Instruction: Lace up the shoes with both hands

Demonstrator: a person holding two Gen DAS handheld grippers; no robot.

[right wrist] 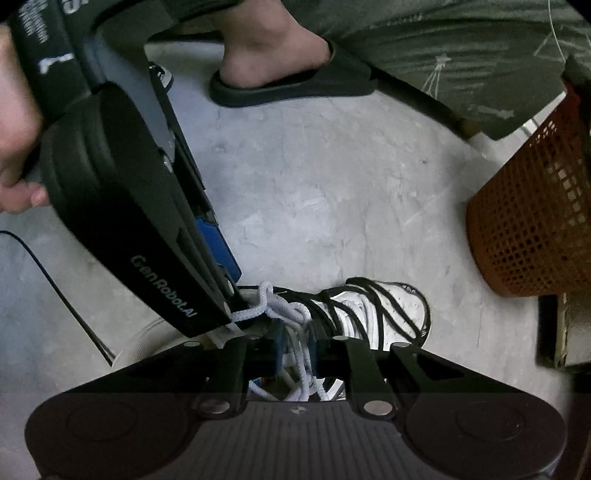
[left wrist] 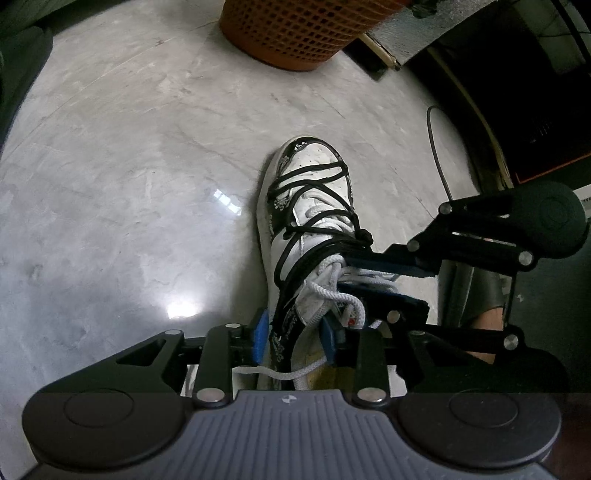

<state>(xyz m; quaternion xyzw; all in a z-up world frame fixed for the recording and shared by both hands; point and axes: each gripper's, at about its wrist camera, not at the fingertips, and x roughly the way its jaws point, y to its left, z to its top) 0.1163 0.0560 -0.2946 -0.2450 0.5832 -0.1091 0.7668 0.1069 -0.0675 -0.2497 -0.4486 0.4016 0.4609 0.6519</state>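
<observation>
A white high-top shoe (left wrist: 317, 162) wrapped in black cord stands on the grey floor, toe pointing away in the left wrist view. Loose white lace (left wrist: 332, 291) bunches at its ankle. My left gripper (left wrist: 294, 335) has its blue pads partly apart on either side of the shoe's collar flap, and a lace strand trails beneath it. From the right, my right gripper (left wrist: 354, 277) reaches in, shut on the white lace. The right wrist view shows the shoe (right wrist: 402, 299), my right gripper (right wrist: 296, 349) pinching lace (right wrist: 284, 306), and my left gripper (right wrist: 238, 306) held by a hand (right wrist: 14, 147).
An orange mesh basket (left wrist: 295, 33) stands beyond the toe, also the basket (right wrist: 528, 229) at the right. A foot in a black sandal (right wrist: 280, 62) rests nearby. A dark cable (left wrist: 436, 155) lies on the floor. Dark furniture (left wrist: 517, 92) lines the right side.
</observation>
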